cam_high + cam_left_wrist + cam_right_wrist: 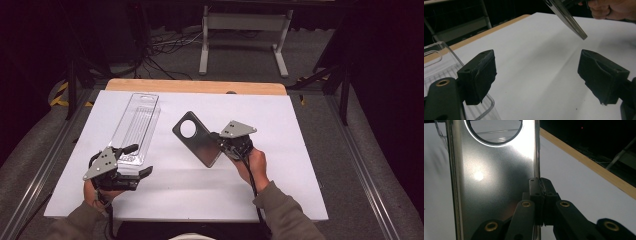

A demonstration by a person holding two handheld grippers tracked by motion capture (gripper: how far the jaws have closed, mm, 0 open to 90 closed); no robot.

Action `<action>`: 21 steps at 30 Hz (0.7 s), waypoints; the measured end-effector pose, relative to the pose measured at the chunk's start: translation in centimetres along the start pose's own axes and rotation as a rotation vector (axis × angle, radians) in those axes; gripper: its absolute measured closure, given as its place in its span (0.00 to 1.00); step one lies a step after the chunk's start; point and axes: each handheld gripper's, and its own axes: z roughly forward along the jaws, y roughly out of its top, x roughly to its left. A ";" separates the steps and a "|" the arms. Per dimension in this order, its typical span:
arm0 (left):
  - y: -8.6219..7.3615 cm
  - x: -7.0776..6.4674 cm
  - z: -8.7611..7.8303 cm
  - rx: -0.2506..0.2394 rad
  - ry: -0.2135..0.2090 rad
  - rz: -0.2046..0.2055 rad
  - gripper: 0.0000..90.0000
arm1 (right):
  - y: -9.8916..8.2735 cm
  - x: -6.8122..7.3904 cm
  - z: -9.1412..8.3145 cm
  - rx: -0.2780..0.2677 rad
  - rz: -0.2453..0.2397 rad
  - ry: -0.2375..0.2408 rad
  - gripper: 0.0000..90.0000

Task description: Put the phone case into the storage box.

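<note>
A dark grey phone case (196, 138) with a round camera hole is held tilted above the white table (280, 125). My right gripper (221, 144) is shut on its right edge; the right gripper view shows the jaws pinching the case's rim (499, 177). A clear plastic blister pack (136, 127) lies flat at the left. My left gripper (136, 161) stands open at the pack's near end, one pad (480, 75) over the pack's corner (444, 67), nothing between the jaws. The case's lower corner (571, 23) hangs in the left gripper view.
A wooden strip (195, 86) runs along the table's far edge. Beyond it stands a white metal frame (245, 30) with cables on the floor. Metal rails (360, 165) flank the table on both sides.
</note>
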 end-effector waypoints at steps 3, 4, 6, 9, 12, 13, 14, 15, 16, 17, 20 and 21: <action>0.3 0.0 0.3 -0.020 -0.006 -0.015 0.17 | 0.0 0.2 -0.2 -0.031 0.006 -0.013 0.99; 0.6 0.0 0.6 -0.023 -0.010 -0.023 0.17 | 0.0 0.3 -0.2 -0.036 0.010 -0.013 0.99; 0.8 0.0 0.8 -0.034 -0.015 -0.033 0.17 | 0.0 0.3 -0.2 -0.033 0.011 -0.010 0.99; 1.4 -0.2 1.5 -0.051 -0.020 -0.040 0.16 | -0.1 0.6 -0.2 -0.049 0.015 -0.021 0.99; 2.2 -0.5 2.5 -0.075 -0.026 -0.053 0.14 | -0.1 0.8 -0.1 -0.054 0.021 -0.031 0.99; 2.4 -0.6 2.8 -0.078 -0.033 -0.055 0.14 | -0.2 0.9 -0.1 -0.060 0.020 -0.040 0.99; 2.8 -0.7 3.2 -0.079 -0.033 -0.050 0.14 | -0.2 1.0 -0.2 -0.068 0.019 -0.047 0.99; 3.1 -0.7 3.5 -0.086 -0.030 -0.046 0.14 | -0.2 1.1 -0.2 -0.070 0.019 -0.050 0.99; 3.4 -0.7 3.7 -0.100 -0.038 -0.055 0.13 | -0.2 1.1 -0.2 -0.074 0.020 -0.056 0.99; 3.7 -0.6 3.9 -0.106 -0.040 -0.061 0.13 | -0.2 1.2 -0.3 -0.079 0.022 -0.060 0.99; 4.2 -0.6 4.5 -0.124 -0.052 -0.089 0.12 | -0.3 1.2 -0.4 -0.089 0.026 -0.077 0.99; 4.4 -0.6 4.8 -0.124 -0.060 -0.098 0.12 | -0.3 1.2 -0.4 -0.089 0.026 -0.077 0.99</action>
